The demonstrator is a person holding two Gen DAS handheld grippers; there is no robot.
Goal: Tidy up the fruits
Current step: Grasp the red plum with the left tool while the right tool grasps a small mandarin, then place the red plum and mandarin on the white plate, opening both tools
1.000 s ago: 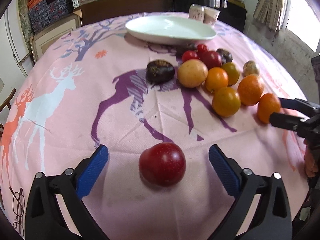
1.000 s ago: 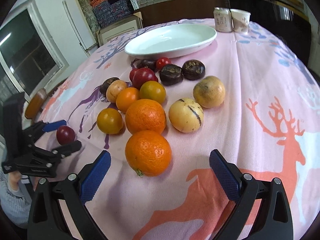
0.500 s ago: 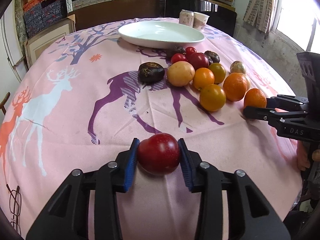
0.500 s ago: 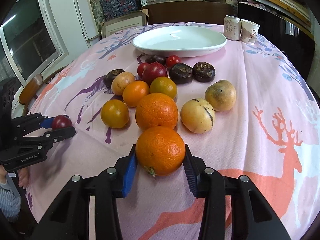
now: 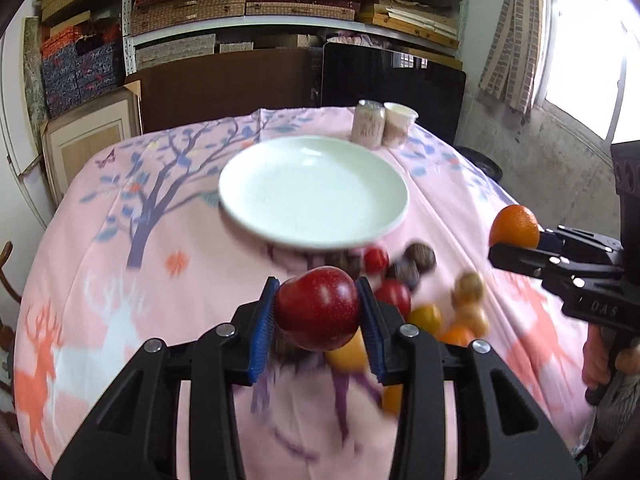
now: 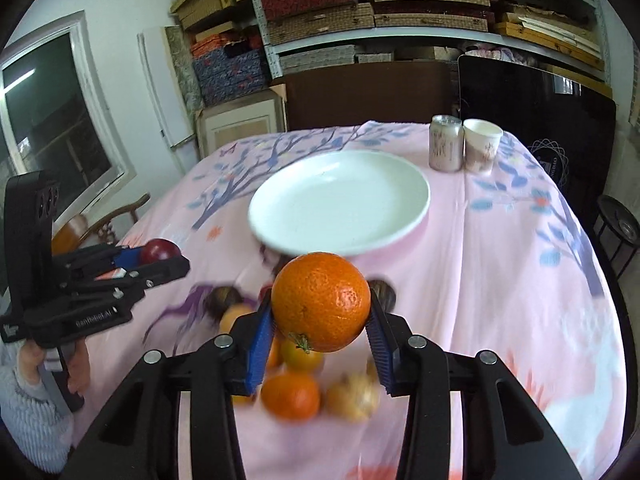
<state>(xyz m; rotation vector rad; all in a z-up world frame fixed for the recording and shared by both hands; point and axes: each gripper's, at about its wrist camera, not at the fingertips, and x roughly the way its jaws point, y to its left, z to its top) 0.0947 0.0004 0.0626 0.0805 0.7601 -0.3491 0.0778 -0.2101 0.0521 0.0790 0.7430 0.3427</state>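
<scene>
While the surface under its pink deer-and-tree cloth fills most of both views, you have the white plate lying bare toward its far side, with a can and a paper cup standing side by side just beyond the plate's far right rim. Between you and the plate sits the blurred cluster of loose fruit — oranges, small red ones, dark ones — lying on the cloth below your tools.

Your right gripper is raised off the cloth with its blue-padded jaws clamped on a large orange; the stem end points down and toward the camera. In the left wrist view that same orange shows at the right edge, level with the plate's near rim.

Your left gripper is likewise lifted, jaws pressed tight against both sides of the red plum, which hangs in front of the plate's near edge. From the right wrist view the plum is a small dark-red ball at the tip of the left tool, well to the left of the plate.
</scene>
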